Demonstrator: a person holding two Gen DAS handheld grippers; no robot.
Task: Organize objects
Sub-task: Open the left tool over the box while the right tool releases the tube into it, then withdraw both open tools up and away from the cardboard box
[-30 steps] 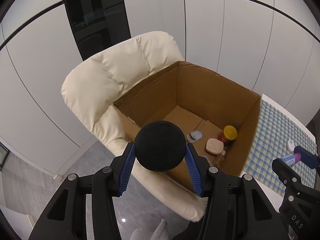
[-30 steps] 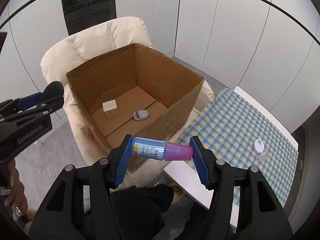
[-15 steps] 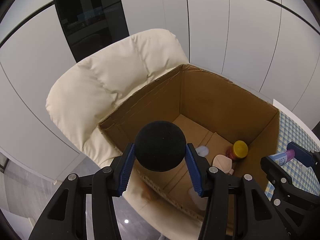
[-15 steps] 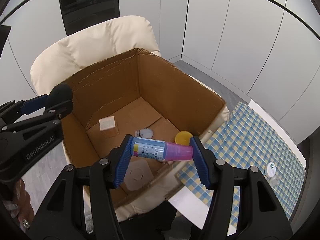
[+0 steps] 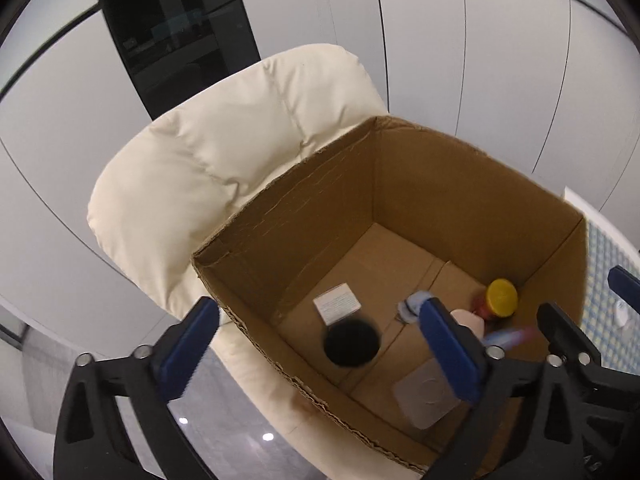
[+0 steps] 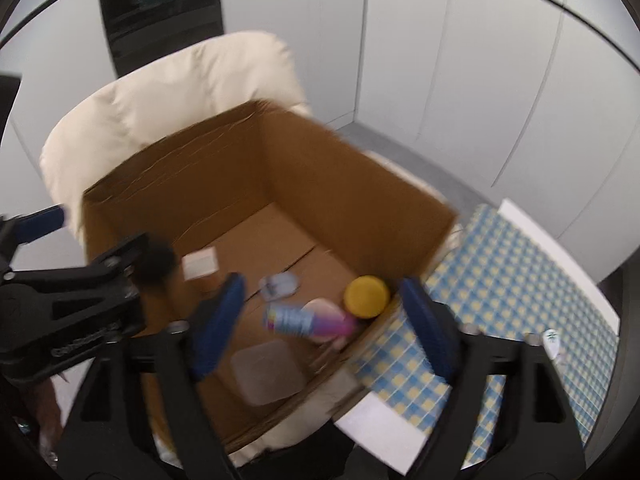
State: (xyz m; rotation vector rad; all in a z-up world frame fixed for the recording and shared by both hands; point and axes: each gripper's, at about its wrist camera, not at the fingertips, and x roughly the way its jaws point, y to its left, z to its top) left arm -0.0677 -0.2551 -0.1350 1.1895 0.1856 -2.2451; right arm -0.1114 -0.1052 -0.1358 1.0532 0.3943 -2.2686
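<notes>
Both grippers hang over the open cardboard box (image 5: 420, 184) on the cream chair (image 5: 224, 152). The left gripper (image 5: 320, 340) has just spread its jaws wide; the black ball (image 5: 352, 342) is free between them, blurred, inside the near left wall. The right gripper (image 6: 320, 312) has also just opened, and the blue-and-pink tube (image 6: 308, 320) is loose inside, beside the yellow-capped jar (image 6: 367, 296) at the right wall. The far floor of the box is bare. The checked tablecloth (image 6: 520, 280) lies right of the box.
</notes>
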